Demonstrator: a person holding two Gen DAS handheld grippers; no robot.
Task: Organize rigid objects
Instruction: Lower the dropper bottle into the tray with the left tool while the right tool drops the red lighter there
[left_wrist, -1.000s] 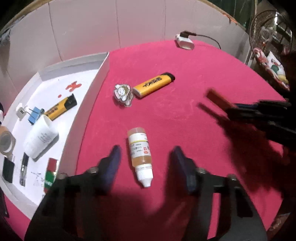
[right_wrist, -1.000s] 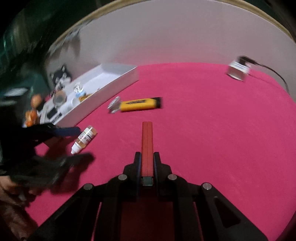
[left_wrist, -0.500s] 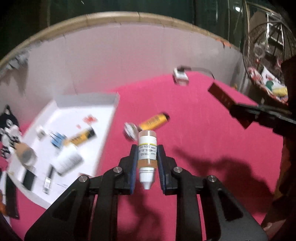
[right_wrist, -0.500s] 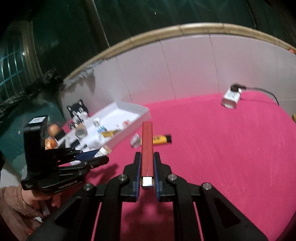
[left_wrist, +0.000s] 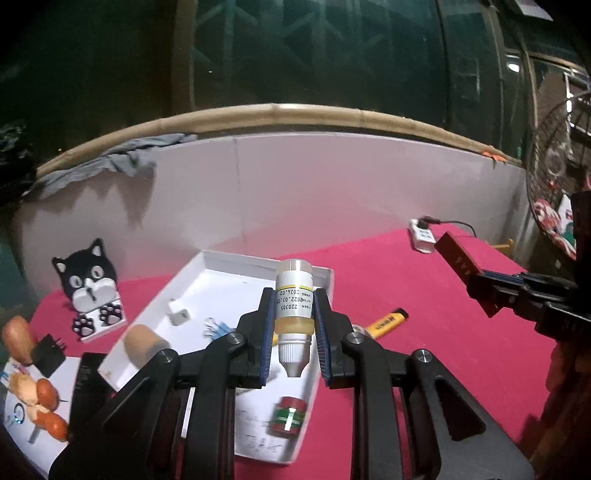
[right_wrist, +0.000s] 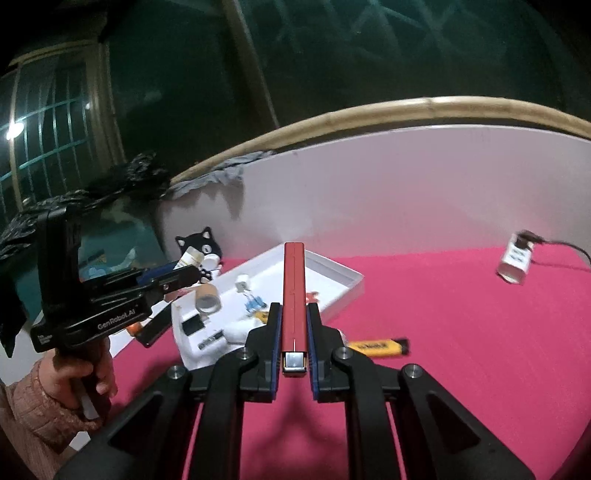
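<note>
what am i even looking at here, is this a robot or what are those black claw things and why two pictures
No robot: a person holds a black two-finger gripper in each hand, and each gripper carries a wide-angle camera looking along its fingers, so there is one picture per hand.

In the left-hand picture, the left gripper is shut on a small dropper bottle of yellowish liquid, raised above a white tray.

In the right-hand picture, the right gripper is shut on a slim red stick, perhaps a USB drive.

Each gripper also shows in the other's picture.

A pink cloth covers the table. On it lie a yellow lighter and a white charger. The tray already holds small items, such as a tape roll.
</note>
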